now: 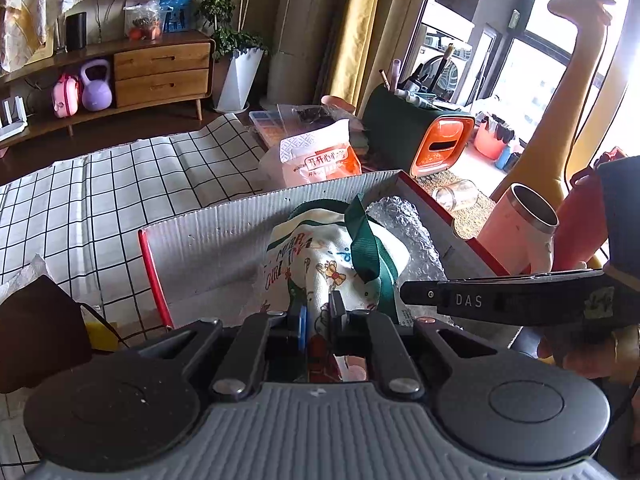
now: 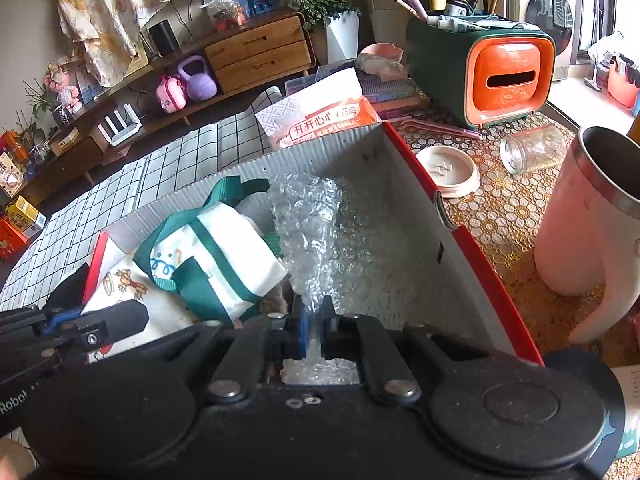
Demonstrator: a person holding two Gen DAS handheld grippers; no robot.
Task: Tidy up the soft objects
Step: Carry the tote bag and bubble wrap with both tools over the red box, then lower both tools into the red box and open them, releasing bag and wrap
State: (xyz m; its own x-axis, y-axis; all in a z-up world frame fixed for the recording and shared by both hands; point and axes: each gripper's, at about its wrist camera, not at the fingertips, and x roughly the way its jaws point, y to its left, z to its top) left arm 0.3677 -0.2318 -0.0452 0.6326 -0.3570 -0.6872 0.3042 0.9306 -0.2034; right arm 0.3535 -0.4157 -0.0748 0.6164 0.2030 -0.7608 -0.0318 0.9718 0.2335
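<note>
This is a lived-in home living room. Far ahead of the claw a wooden sideboard [image 1: 160,68] holds a purple kettlebell [image 1: 97,87], with a potted plant [image 1: 236,56] beside it. Off to the right, yellow curtains [image 1: 356,28] and a washing machine [image 2: 550,12].
</note>
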